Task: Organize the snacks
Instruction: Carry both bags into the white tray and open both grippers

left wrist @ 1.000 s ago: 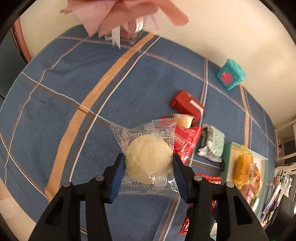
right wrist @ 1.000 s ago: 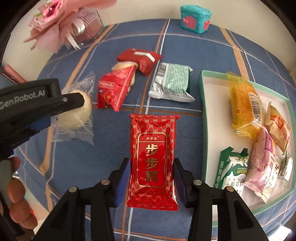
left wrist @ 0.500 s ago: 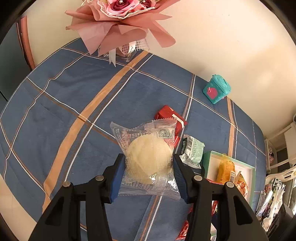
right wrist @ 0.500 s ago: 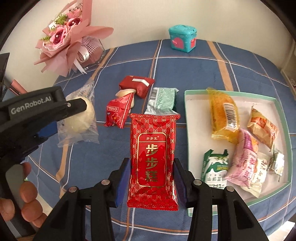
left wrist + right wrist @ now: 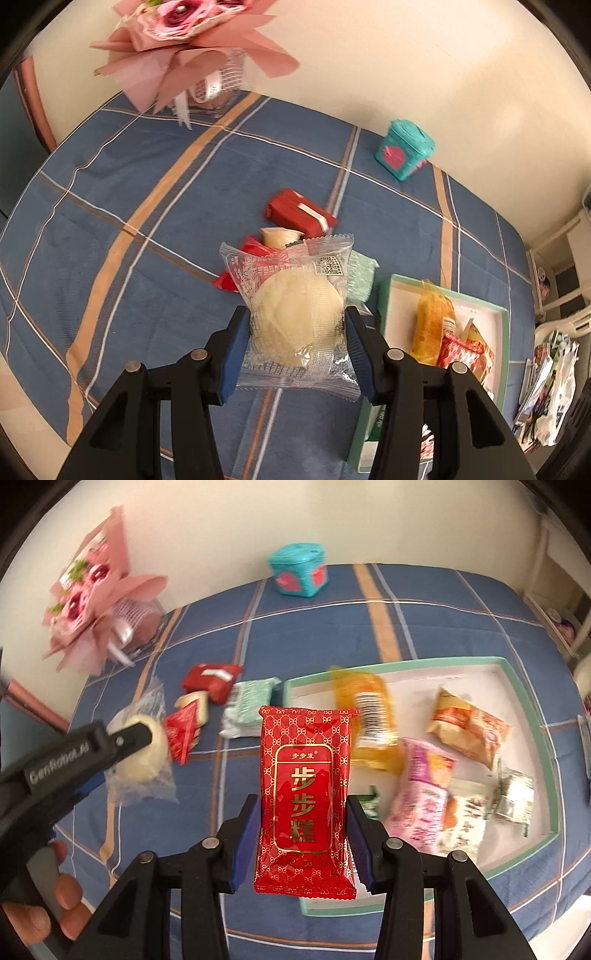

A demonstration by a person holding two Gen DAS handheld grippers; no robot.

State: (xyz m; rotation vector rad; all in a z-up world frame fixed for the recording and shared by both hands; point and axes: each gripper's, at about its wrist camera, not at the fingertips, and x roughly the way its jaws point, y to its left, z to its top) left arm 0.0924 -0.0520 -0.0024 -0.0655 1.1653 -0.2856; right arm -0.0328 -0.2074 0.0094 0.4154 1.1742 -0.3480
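My left gripper (image 5: 293,345) is shut on a round pale cake in a clear wrapper (image 5: 295,317) and holds it above the blue cloth. It also shows in the right wrist view (image 5: 142,755), left of the tray. My right gripper (image 5: 301,843) is shut on a red snack pack with gold characters (image 5: 304,794), held above the near left edge of the green-rimmed white tray (image 5: 532,705). The tray holds several wrapped snacks, among them an orange pack (image 5: 369,716) and a pink pack (image 5: 417,797).
On the blue plaid cloth lie a red box-like pack (image 5: 212,677), a small red packet (image 5: 183,733), a pale wedge snack (image 5: 194,705) and a green-white pack (image 5: 249,707). A teal box (image 5: 299,568) and a pink bouquet (image 5: 96,609) stand at the back. A hand (image 5: 59,901) holds the left gripper.
Both grippers have risen from the cloth with their snacks. The right one has moved rightward, closer over the tray's near left edge; the left one has turned toward the tray.
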